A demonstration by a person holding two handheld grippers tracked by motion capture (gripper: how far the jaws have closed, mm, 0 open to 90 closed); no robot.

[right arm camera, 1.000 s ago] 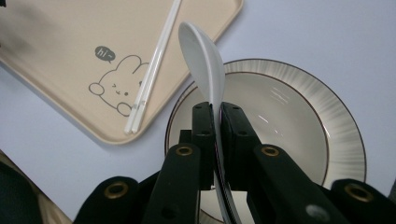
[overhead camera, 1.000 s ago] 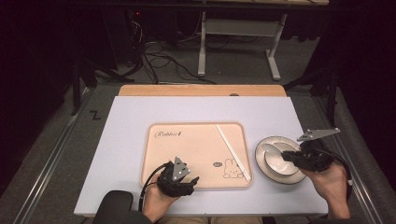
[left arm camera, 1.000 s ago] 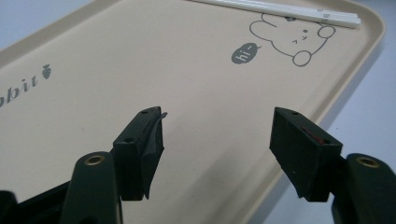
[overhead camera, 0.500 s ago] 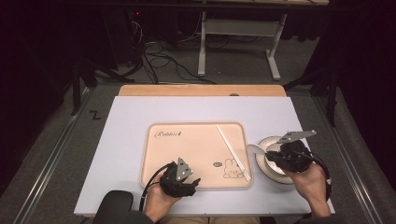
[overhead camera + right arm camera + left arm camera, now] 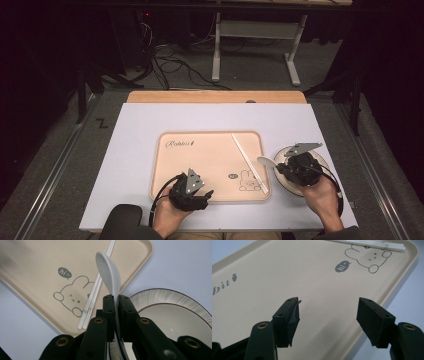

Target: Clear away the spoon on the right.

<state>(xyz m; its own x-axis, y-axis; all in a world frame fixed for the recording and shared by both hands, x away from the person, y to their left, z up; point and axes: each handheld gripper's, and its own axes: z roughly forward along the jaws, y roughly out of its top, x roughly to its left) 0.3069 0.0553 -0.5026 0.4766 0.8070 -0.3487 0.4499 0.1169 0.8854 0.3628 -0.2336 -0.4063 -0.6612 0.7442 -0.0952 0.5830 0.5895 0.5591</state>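
Observation:
A beige tray [image 5: 210,155] with a rabbit drawing lies in the middle of the white table. White chopsticks [image 5: 248,162] rest slanted on its right side. My right gripper [image 5: 116,301] is shut on the handle of a white spoon [image 5: 108,273], held above the tray's right edge; the spoon's bowl [image 5: 266,161] points left toward the tray. Under that hand sits a white bowl with a dark rim line [image 5: 175,315]. My left gripper [image 5: 328,315] stands open over the tray's near edge [image 5: 387,287], nothing between its jaws.
A wooden strip [image 5: 215,96] runs along the table's far edge. Beyond it are a grey floor with cables [image 5: 170,65] and a metal stand [image 5: 255,35]. The table's left half [image 5: 130,150] is bare white surface.
My right hand has carried the spoon leftward from over the bowl toward the tray's right edge, sinking slightly. The left hand has stayed where it was.

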